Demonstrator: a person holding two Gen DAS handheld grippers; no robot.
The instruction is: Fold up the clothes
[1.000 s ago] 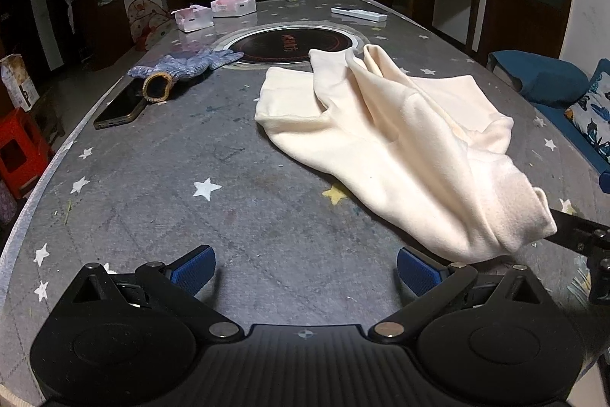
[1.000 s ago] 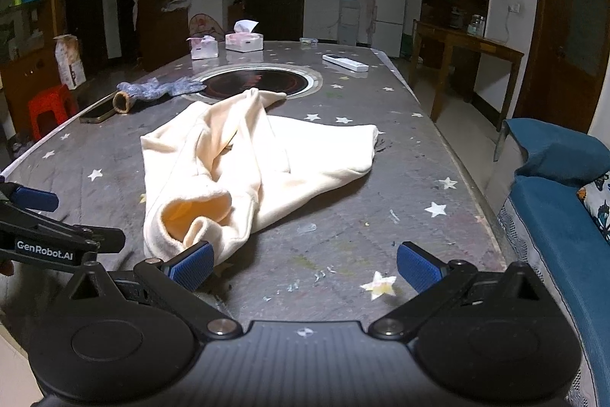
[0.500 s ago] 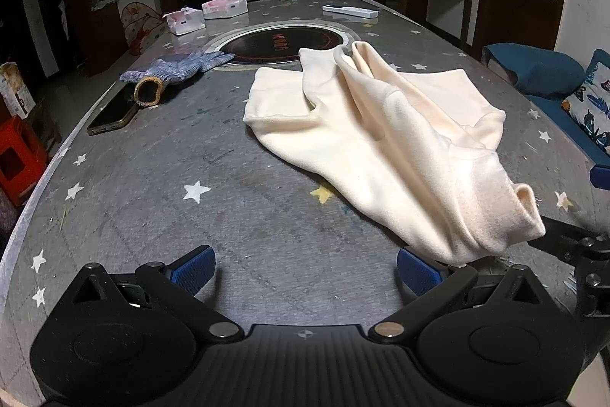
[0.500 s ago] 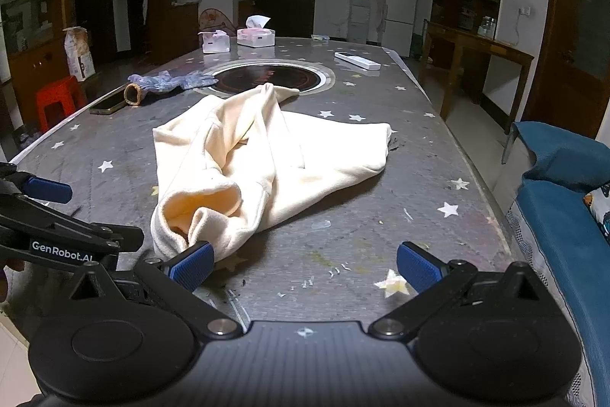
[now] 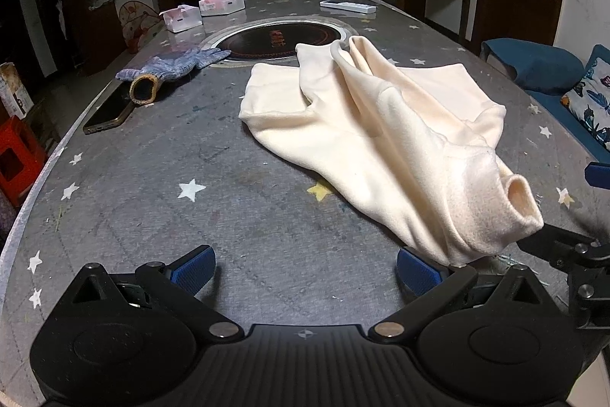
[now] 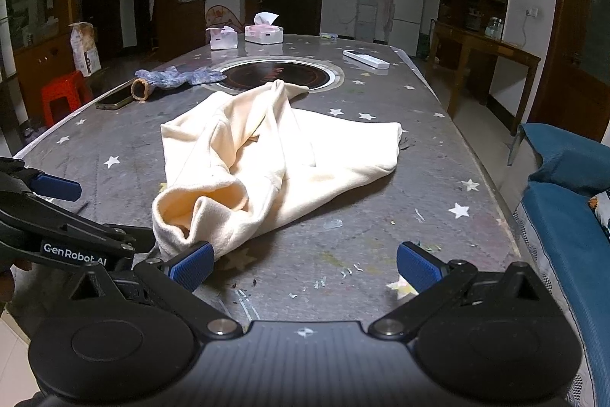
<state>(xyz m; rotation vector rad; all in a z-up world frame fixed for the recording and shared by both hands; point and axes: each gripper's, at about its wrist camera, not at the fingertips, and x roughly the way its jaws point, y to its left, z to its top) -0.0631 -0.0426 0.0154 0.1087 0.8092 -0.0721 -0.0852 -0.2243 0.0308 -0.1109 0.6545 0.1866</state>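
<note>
Since the earlier frame both grippers have closed in on the cream garment [image 5: 385, 140], which lies crumpled mid-surface [image 5: 160, 201], long axis running from the near edge toward the inset hob [image 5: 280, 37]. Its open cuff [image 6: 190, 212] sits between them. Left gripper [image 5: 305, 264] and right gripper [image 6: 305, 264]: fingers spread, holding nothing. Right's inner finger [image 6: 192, 264] touches the cuff; judged nearer.

Dim indoor light leaves the room's edges and doorways dark, while the cream garment [image 5: 381, 140] glows as the brightest patch — a soft shadow pooled beneath its near fold. Both fisheye views bow the bench [image 6: 381, 216] and walls outward; corners vignette to black — focus holds sharp throughout.
</note>
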